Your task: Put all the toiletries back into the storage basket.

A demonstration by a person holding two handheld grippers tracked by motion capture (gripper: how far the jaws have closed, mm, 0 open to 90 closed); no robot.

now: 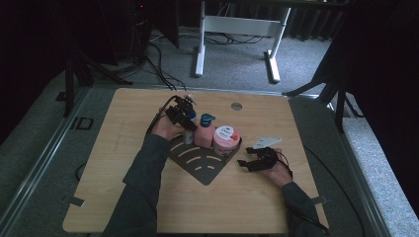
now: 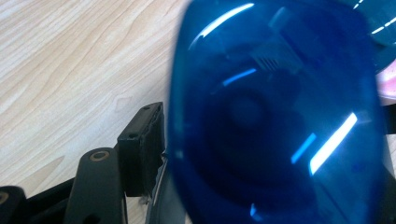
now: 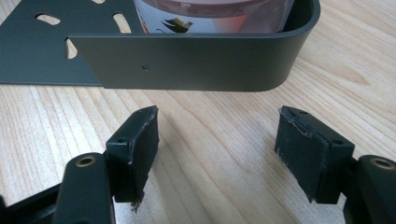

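A dark grey corner tray (image 1: 197,167) lies mid-table and holds a pink bottle with a blue cap (image 1: 204,131), a pink jar (image 1: 226,139) and a slim grey bottle (image 1: 188,137). My left gripper (image 1: 184,114) is over the grey bottle's top. In the left gripper view a glossy blue cap (image 2: 280,121) sits between the jaws, and the one visible pad (image 2: 140,144) stands just off its side; the other pad is hidden. My right gripper (image 1: 248,163) (image 3: 217,149) rests open on the wood, empty, facing the tray's curved wall (image 3: 196,60) with the jar (image 3: 210,14) behind it.
The wooden table (image 1: 123,197) has a round metal grommet (image 1: 236,105) near its far edge. Beyond it, a white desk frame (image 1: 237,24) and cables (image 1: 158,64) stand on the grey carpet. Bare wood lies left of the tray and along the near edge.
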